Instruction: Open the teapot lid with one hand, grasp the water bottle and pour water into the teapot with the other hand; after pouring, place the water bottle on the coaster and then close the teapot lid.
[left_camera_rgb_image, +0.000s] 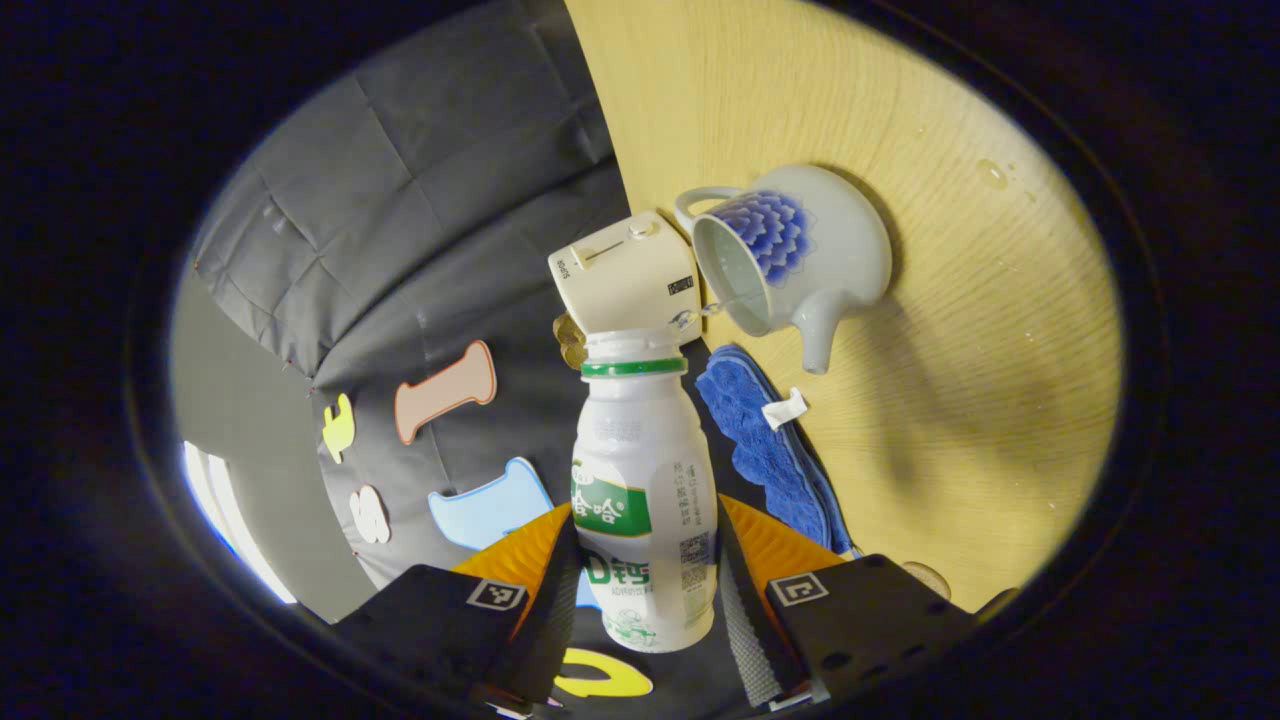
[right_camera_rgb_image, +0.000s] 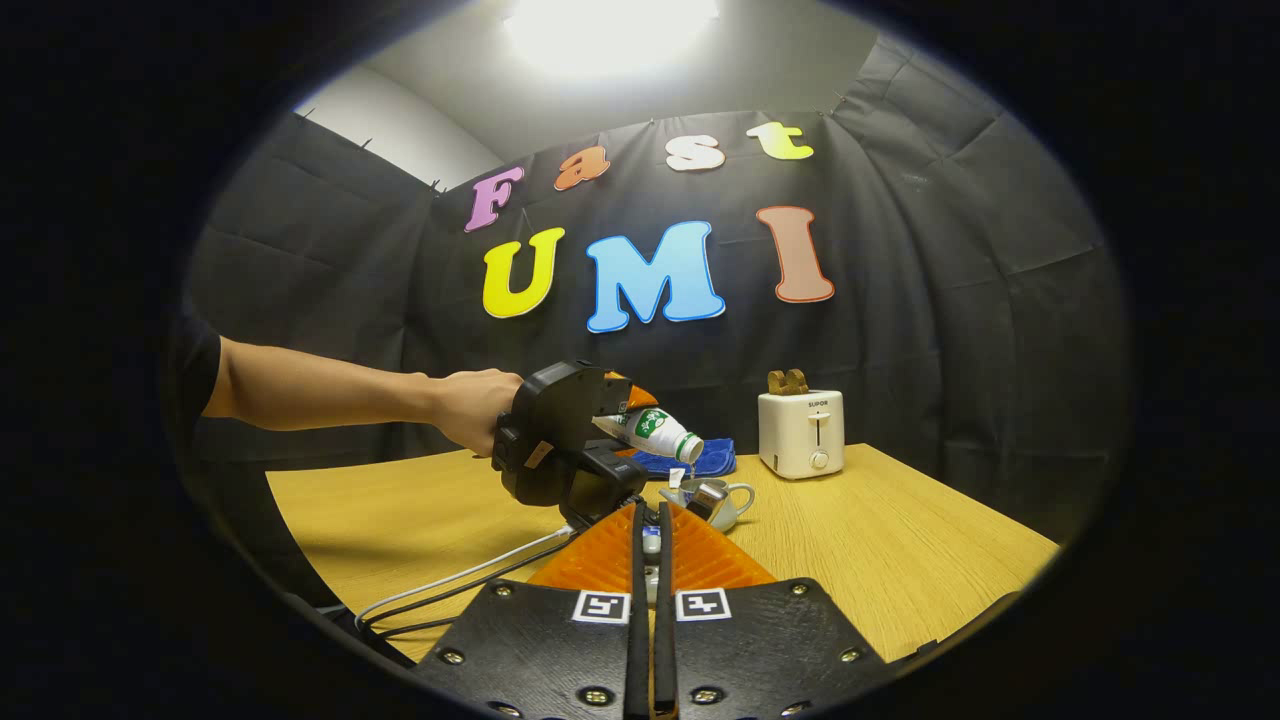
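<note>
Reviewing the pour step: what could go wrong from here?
1. The water bottle is tipped over the teapot, whose opening is small: water may spill onto the table.
2. The right gripper pinches something small, likely the lid, hard to confirm; it could slip.

Black gripper housings (right_camera_rgb_image: 560, 440) with square tag markers and visible screws; cables (right_camera_rgb_image: 450, 590) trailing; a short dark sleeve (right_camera_rgb_image: 195, 365) is worn.

Cream toaster (right_camera_rgb_image: 801, 432) on wooden table (right_camera_rgb_image: 900, 540), toast in slots
</note>
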